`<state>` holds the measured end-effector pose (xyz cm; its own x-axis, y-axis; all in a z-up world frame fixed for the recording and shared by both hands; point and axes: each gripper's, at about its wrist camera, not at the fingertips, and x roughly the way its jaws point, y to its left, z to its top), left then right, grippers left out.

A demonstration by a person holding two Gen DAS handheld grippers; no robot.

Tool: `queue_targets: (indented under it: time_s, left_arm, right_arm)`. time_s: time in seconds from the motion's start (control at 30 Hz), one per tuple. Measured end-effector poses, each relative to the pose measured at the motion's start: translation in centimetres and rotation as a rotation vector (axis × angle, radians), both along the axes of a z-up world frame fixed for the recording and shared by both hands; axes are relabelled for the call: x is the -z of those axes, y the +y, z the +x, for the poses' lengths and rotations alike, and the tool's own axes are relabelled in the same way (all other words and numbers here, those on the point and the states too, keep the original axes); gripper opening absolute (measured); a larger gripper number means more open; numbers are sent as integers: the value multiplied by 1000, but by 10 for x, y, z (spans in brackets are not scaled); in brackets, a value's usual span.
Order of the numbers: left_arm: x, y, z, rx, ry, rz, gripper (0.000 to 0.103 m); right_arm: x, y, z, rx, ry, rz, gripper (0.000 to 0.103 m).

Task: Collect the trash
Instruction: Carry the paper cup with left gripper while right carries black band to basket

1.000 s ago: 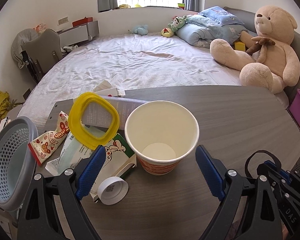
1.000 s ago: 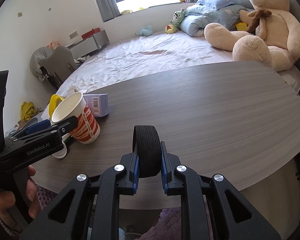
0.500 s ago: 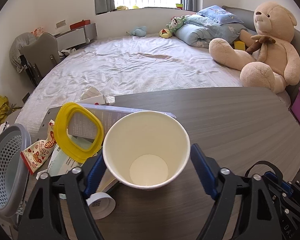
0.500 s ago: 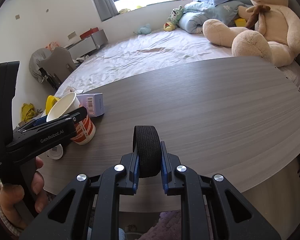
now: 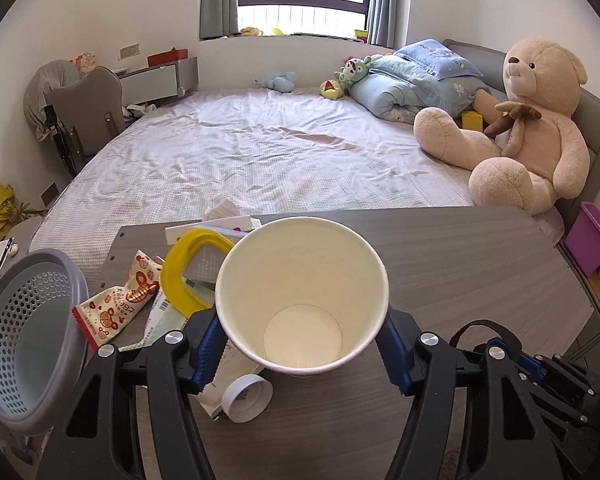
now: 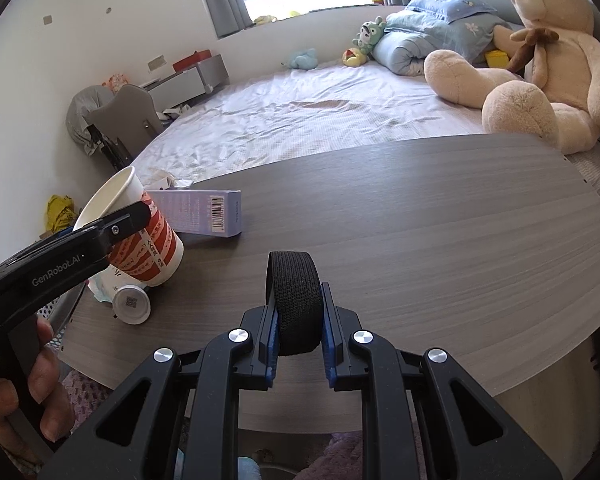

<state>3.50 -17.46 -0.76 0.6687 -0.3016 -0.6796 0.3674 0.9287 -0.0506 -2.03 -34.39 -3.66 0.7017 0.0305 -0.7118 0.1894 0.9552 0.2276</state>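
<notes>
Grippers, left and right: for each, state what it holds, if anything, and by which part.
The left gripper, jaws closing, holds the paper cup by its side wall. The right gripper is shut on a black elastic band, clamped at its lower end.

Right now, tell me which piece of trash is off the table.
The paper cup, clamped in the closing left gripper; the snack wrapper, yellow ring and white cap lie on the table.

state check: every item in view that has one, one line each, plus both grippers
paper cup: empty, tilted, lifted off table
left gripper: closing on the cup
right gripper: shut on black elastic band
basket: empty
white cap: loose on table
purple box: lying flat
</notes>
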Motion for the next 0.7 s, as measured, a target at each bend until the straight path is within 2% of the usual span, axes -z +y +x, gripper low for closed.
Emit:
queue_targets:
  time_s: [0.17,0.3,0.57,0.7]
  left_arm:
    - [-24,44,1,-50,-29,-43,63]
    - [-34,94,8,-136,-47,-43,63]
    - [-22,204,27,-356,-26,18,63]
    - [-11,250,33,-426,1,42,63]
  right_arm:
    - [-20,37,22,-77,-36,2,18]
    - [-35,78,42,-158,-69,7,18]
    - [-53,172,85,-355,-94,27,18]
    - [-50,220,103,-445,-76,26,18]
